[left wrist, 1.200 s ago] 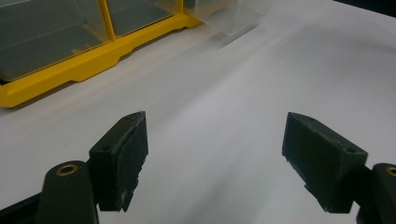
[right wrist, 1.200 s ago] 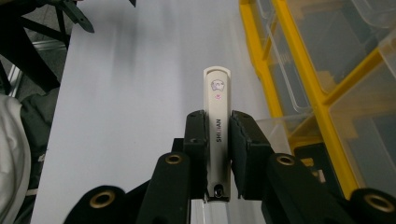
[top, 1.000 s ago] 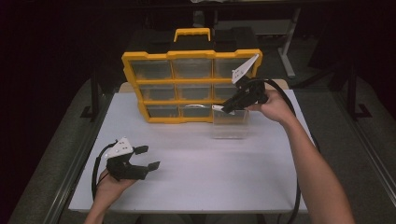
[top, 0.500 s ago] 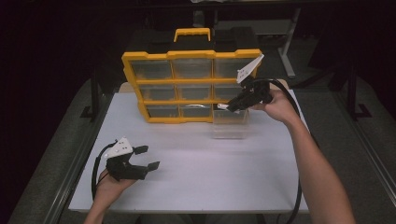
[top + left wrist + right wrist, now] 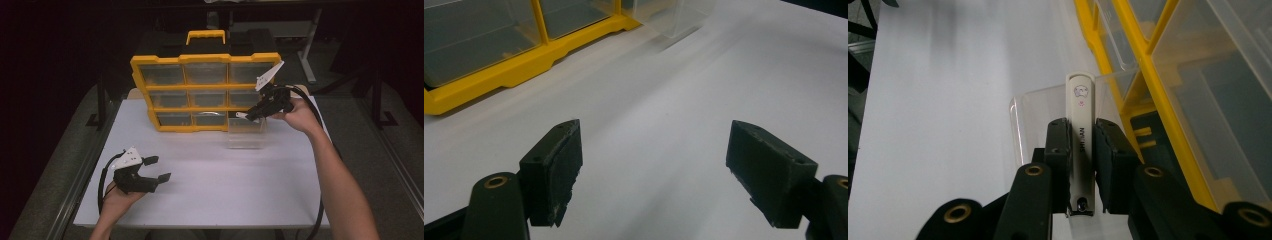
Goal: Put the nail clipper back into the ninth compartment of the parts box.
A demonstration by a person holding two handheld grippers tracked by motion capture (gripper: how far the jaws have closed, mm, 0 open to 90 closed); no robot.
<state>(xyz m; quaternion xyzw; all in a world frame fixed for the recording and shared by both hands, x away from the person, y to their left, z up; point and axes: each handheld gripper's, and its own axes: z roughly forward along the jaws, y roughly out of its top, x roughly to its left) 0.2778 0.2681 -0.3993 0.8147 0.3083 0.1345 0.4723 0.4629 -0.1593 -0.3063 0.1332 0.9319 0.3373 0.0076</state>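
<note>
We take the yellow organizer (image 5: 200, 90) as landmark: it stands upright at the far side of the white table (image 5: 210, 195), w/ nine clear drawers. Just in front of its lower right corner sits a clear plastic drawer (image 5: 245, 132), pulled out onto the table. Our right gripper (image 5: 248, 116) hangs over that drawer, jaws clamped on a slim white nail clipper (image 5: 1081, 135) whose tip pokes out above the drawer's rim (image 5: 1018, 120). Nothing stands between clipper and drawer. Our left gripper (image 5: 157, 170) rests well in front of the organizer, toward its left, jaws wide apart w/ bare table between them. From the high view the clipper is just a small pale sliver; the right gripper view shows its print, though too small to read. The organizer's drawer contents are hard to make out.
</note>
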